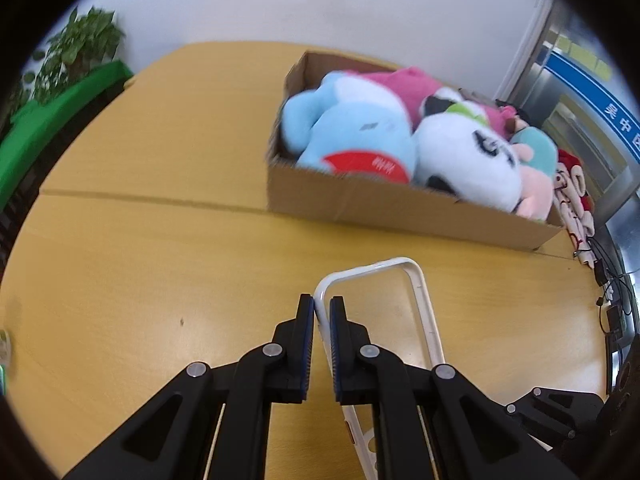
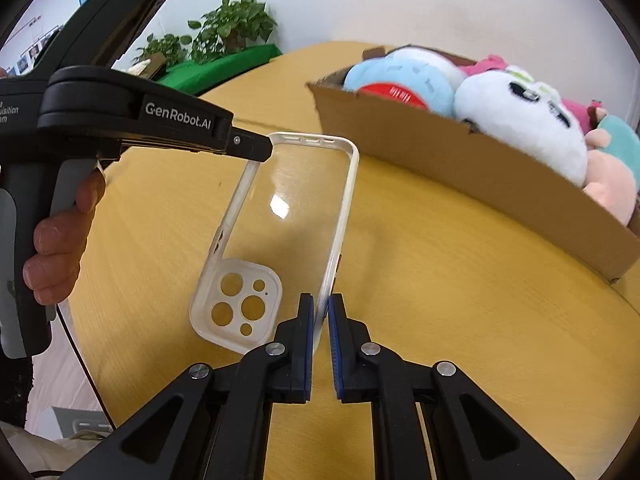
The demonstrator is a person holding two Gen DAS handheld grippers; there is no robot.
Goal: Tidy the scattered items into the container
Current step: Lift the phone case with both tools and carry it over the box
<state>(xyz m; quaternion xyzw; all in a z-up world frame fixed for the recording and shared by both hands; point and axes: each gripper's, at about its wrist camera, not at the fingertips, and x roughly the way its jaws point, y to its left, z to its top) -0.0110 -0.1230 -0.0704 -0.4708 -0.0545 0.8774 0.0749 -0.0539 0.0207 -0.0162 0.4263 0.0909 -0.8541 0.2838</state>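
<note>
While the phone case [image 2: 296, 216] is held in the air above the table [image 2: 440, 280], it is gripped from two sides at once. One long white edge is pinched between the fingers [image 1: 306, 320] of the left gripper [image 1: 322, 312], which are nearly closed on the rim. The opposite long edge, near the camera cutout, is pinched by the right gripper [image 2: 320, 312] in the same way. In the right wrist view the left gripper [image 2: 256, 148] is seen clamped on the case's upper corner, with a hand [image 2: 60, 240] wrapped round its handle. The case is clear-backed and tilted, with the wood visible through it. The box [image 1: 400, 204] is set towards the table's far edge, apart from the case, and is filled with plush toys [image 1: 460, 152]. A plant [image 2: 228, 28] is seen beyond the table's far left edge.
</note>
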